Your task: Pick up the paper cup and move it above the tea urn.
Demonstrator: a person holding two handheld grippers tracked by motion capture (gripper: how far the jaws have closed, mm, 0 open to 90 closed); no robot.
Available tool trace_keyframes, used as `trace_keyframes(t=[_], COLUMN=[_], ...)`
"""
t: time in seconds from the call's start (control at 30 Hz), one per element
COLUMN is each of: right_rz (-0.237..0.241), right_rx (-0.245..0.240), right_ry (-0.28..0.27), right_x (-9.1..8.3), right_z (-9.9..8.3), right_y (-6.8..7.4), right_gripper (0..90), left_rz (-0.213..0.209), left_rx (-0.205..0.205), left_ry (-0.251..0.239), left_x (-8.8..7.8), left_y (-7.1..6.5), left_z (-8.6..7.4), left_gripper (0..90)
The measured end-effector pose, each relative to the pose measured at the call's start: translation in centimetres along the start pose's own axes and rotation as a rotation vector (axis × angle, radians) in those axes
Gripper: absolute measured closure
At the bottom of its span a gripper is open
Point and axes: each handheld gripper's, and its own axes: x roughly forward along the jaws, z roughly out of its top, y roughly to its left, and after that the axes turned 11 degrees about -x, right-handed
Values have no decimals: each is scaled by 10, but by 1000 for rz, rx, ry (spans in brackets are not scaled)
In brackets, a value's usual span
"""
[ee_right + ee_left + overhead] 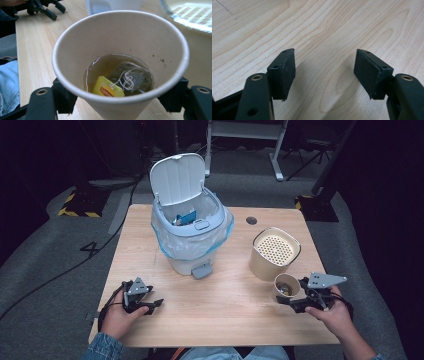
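On our pale wooden table (220, 310), our right gripper (117, 100) clamps a beige paper cup (120, 32); our left gripper (324, 72) gapes wide, empty.

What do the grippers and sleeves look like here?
Both grippers are black with two flat, rectangular-padded jaws on arms with brass-coloured rivets. The left gripper and the right gripper each carry a grey three-cornered plate and a black cable. The person wears blue denim sleeves.

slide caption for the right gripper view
Right tool grips a paper cup holding tea and a used tea bag.
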Motion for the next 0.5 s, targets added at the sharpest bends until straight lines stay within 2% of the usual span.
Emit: trace_keyframes(t=[0.27,0.5], right_rz=[-38,-64], right_rx=[5,-3], right_ry=[-4,1], right_x=[-22,-33], right_z=[17,31], right_y=[-15,-28], right_gripper=[295,298], left_rz=[3,-3], left_rx=[5,-1], left_ry=[3,1], left_x=[1,2], left_y=[1,1], left_z=[1,2], left_gripper=[334,326])
